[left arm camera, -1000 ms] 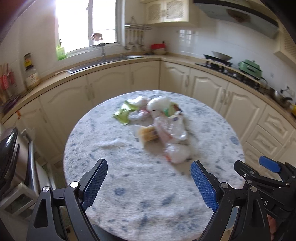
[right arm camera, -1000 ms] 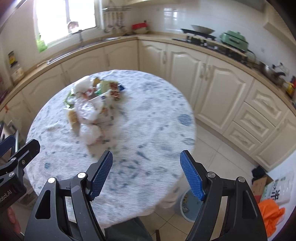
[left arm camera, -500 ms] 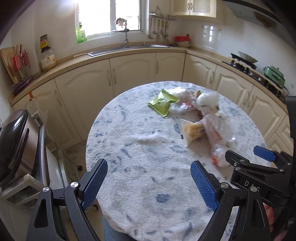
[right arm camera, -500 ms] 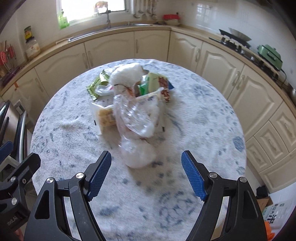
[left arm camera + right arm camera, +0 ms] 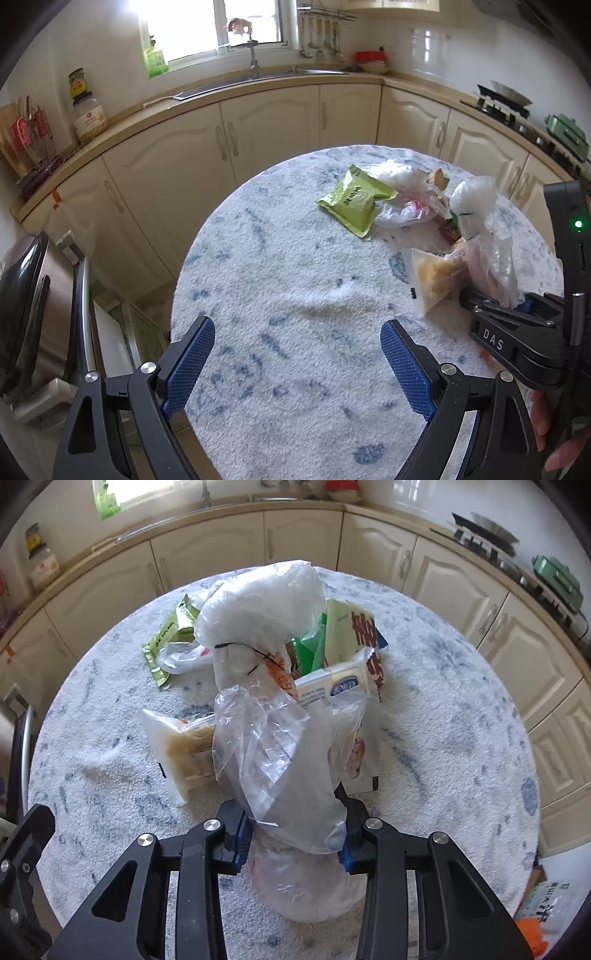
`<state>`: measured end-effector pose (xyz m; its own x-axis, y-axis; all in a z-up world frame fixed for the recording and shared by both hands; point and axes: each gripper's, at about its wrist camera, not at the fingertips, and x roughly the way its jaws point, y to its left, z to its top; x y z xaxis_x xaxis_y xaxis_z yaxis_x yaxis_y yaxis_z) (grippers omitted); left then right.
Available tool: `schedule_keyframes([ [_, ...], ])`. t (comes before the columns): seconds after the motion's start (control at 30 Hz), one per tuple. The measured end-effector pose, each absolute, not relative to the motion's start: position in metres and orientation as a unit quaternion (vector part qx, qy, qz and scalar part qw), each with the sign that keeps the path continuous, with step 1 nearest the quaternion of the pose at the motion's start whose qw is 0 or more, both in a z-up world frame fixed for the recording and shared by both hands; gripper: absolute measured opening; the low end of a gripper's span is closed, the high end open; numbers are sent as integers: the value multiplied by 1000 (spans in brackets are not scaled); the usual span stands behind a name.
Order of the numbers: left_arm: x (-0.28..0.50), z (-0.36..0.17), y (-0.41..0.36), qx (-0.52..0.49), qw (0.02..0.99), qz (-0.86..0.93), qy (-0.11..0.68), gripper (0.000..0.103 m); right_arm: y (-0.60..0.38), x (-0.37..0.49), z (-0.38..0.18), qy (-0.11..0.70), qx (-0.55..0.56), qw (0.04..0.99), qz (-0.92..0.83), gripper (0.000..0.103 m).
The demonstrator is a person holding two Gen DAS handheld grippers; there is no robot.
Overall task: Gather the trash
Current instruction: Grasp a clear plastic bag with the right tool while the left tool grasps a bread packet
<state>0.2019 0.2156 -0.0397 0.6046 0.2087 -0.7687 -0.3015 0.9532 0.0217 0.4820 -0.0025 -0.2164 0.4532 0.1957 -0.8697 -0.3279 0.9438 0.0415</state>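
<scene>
**Right tool closes on the clear bag at the near edge of the trash pile**

A second ago both tools hung back from the round surface [image 5: 280,295] with the trash well ahead of them. Now the right tool [image 5: 291,840] has come in over the pile and its jaws are closing, with the clear plastic bag [image 5: 280,760] between them; the blue pads already sit against both sides of the crumpled film, which bulges above and below the pinch. That is the main change: half a second ago the same jaws stood wide and empty, with the bag just ahead of them.

The rest of the trash lies ahead of the right tool, heaped together: a white knotted bag [image 5: 258,605] straight ahead, a yellow snack pouch [image 5: 177,742] to the left of the tips, a green wrapper [image 5: 166,638] further ahead and left, and red-and-white cartons [image 5: 354,642] ahead and right.

The left tool [image 5: 297,369] is spread wide and holds nothing, hovering over bare surface; the pile sits ahead and to its right, and the right tool shows at that edge of its view.

The first pick-up looks nearly secured. Thin, slippery film may slide out, so the grip should be firm before lifting.
</scene>
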Motion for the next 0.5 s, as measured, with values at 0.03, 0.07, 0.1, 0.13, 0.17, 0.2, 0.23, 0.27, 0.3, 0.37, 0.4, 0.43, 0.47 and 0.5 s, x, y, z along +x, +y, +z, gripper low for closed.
schedule_keyframes([
  [0.03, 206, -40, 214, -53, 895, 133, 422, 89, -7, 481, -216, 500, -56, 850, 155, 35],
  [0.07, 209, -41, 211, -51, 896, 126, 423, 89, -12, 480, -215, 503, -46, 849, 157, 34],
  [0.1, 212, -42, 209, -49, 897, 120, 423, 89, -19, 480, -214, 506, -29, 846, 162, 34],
  [0.13, 216, -42, 206, -44, 897, 114, 424, 89, -26, 479, -212, 509, -16, 844, 167, 33],
  [0.17, 218, -42, 203, -39, 898, 108, 424, 89, -33, 478, -210, 510, -3, 844, 170, 33],
  [0.2, 220, -42, 199, -34, 899, 102, 424, 89, -40, 476, -206, 507, 7, 845, 170, 33],
  [0.23, 224, -42, 195, -28, 901, 94, 424, 89, -48, 474, -201, 502, 15, 848, 168, 33],
  [0.27, 228, -41, 190, -21, 901, 83, 424, 89, -52, 473, -197, 497, 18, 851, 166, 33],
  [0.3, 232, -41, 186, -14, 902, 76, 425, 89, -60, 472, -193, 493, 25, 854, 162, 33],
  [0.37, 240, -39, 176, 3, 905, 65, 421, 89, -76, 469, -185, 487, 40, 859, 154, 33],
  [0.4, 244, -38, 172, 11, 906, 59, 419, 90, -84, 468, -182, 484, 47, 862, 144, 33],
  [0.43, 249, -38, 168, 16, 907, 53, 417, 91, -91, 466, -179, 481, 50, 865, 133, 33],
  [0.47, 254, -37, 163, 24, 908, 43, 415, 94, -98, 466, -178, 480, 52, 867, 121, 33],
  [0.5, 260, -38, 159, 30, 909, 33, 414, 101, -106, 466, -178, 480, 56, 868, 109, 33],
])
